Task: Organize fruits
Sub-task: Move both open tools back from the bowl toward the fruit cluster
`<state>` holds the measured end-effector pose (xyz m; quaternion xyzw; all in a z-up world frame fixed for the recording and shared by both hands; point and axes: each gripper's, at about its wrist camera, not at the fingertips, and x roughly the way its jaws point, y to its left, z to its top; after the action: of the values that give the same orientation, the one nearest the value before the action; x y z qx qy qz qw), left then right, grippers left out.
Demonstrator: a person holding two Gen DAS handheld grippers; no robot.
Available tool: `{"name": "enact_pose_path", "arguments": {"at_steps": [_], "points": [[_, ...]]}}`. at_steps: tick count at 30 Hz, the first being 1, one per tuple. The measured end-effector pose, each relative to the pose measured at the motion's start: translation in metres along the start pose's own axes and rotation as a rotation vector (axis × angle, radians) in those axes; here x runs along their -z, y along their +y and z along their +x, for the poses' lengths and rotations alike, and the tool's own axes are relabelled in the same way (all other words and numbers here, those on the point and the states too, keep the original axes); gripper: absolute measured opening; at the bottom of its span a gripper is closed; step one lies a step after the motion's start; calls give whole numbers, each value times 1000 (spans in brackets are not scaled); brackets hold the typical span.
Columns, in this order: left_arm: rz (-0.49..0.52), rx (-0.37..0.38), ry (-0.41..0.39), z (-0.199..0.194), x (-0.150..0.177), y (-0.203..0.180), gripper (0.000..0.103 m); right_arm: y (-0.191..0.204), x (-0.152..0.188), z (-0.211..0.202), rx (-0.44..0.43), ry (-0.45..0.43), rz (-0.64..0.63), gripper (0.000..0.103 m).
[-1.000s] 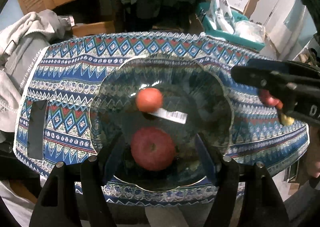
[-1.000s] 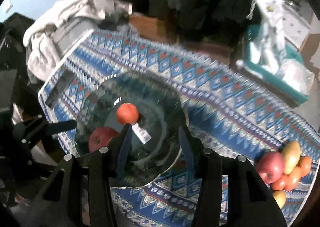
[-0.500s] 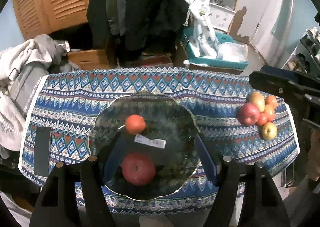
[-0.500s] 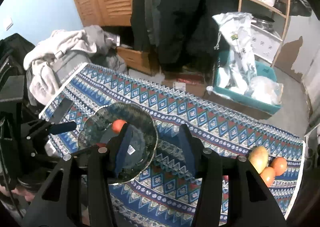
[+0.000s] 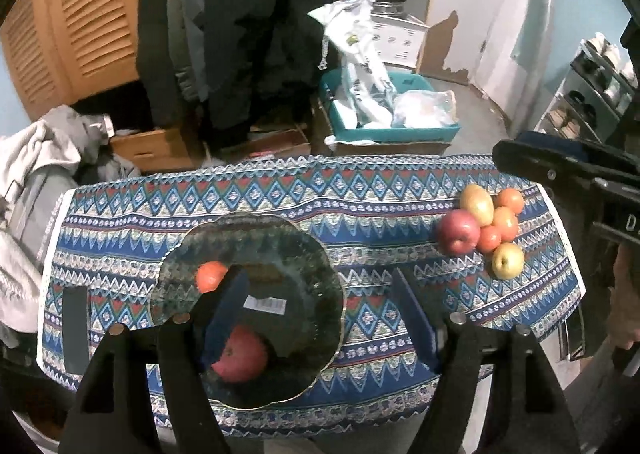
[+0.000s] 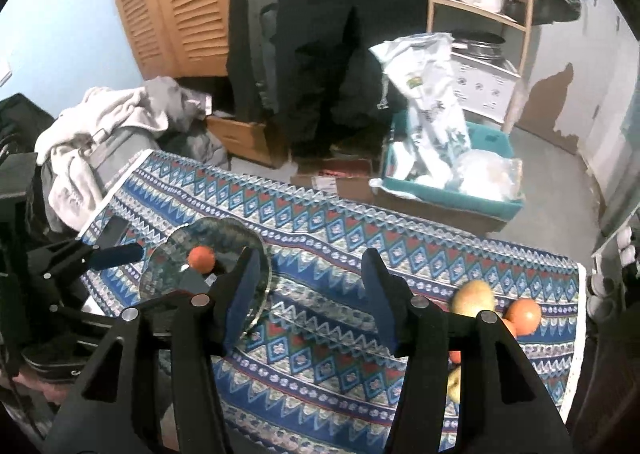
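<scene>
At the left of the table [image 5: 280, 190], under its patterned cloth, the glass bowl [image 5: 320, 266] holds two fruits: a small orange one [image 5: 210, 276] on its far-left side and a red apple [image 5: 240, 354] on its near side. The left gripper [image 5: 316, 314] hangs above the bowl with its fingers apart and nothing between them; they have just been opening a little. A second ago both cameras sat low over the bowl; now both have drawn up and back, so the whole table shows. The right gripper [image 6: 310, 290] has also just been opening, its fingers spread over bare cloth between bowl and pile, holding nothing. At the right end the remaining fruits [image 5: 486, 230] lie bunched together, touching: a red apple, two yellowish ones and some small orange ones. A delivery looks finished, and the next pick probably comes from that pile.
</scene>
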<state>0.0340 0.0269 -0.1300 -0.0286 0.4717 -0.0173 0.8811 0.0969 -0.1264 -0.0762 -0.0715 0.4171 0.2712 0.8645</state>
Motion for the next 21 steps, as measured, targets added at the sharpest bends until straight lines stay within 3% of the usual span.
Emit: {"name": "enact_pose_path", "arguments": {"at_steps": [13, 21], "points": [[95, 10, 8, 9, -10, -47, 80, -61, 22, -23, 77, -10, 81, 55], [160, 65, 44, 17, -13, -87, 80, -91, 41, -33, 115, 5, 118, 55]]}}
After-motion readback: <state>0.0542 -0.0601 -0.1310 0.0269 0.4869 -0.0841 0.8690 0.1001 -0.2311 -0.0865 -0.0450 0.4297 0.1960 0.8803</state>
